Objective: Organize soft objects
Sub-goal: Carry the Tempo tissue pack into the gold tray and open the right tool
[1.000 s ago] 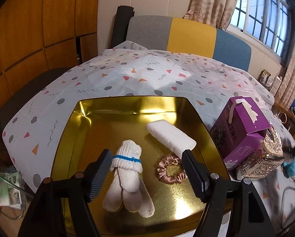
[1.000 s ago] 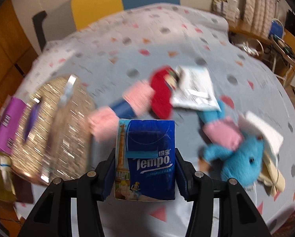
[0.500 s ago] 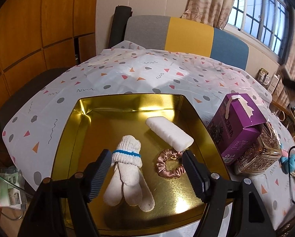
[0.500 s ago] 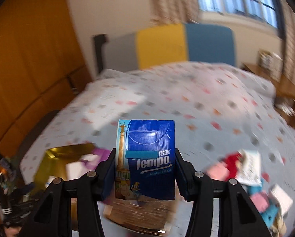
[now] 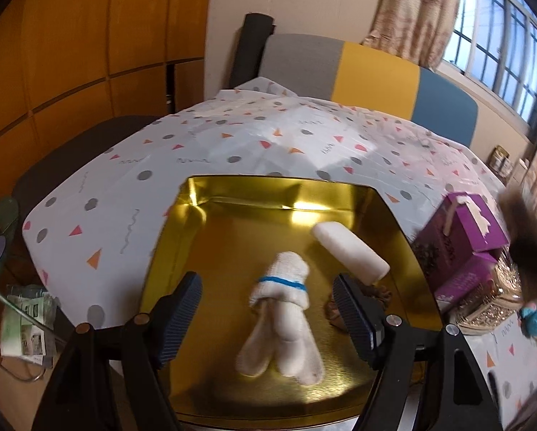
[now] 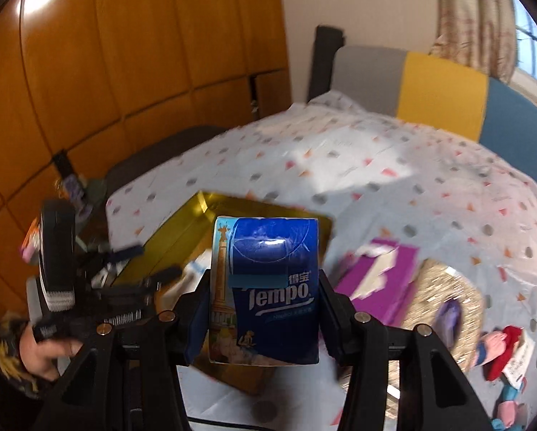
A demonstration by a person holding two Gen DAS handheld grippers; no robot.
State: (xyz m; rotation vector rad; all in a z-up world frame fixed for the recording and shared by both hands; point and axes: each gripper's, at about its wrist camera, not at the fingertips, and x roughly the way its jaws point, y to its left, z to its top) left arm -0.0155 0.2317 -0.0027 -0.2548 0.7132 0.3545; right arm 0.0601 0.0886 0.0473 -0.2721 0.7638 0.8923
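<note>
My right gripper (image 6: 265, 309) is shut on a blue Tempo tissue pack (image 6: 268, 287) and holds it in the air above the near right side of the gold tray (image 6: 182, 230). My left gripper (image 5: 268, 309) is open and empty, low over the gold tray (image 5: 239, 201). In the tray lie a white rolled sock bundle with a blue band (image 5: 283, 309), a white folded cloth (image 5: 351, 251) and a pink scrunchie (image 5: 380, 292), partly hidden behind my right finger.
A purple box (image 5: 462, 237) and a glittery gold bag (image 5: 491, 298) stand right of the tray. A blue plush toy (image 5: 536, 318) lies farther right, with red and pink soft items (image 6: 502, 348). A patterned cloth covers the table (image 5: 268, 143). A sofa stands behind.
My right gripper has swung left with the tissue pack, from the pile of soft toys to over the tray. My left gripper has drifted slightly and stays open.
</note>
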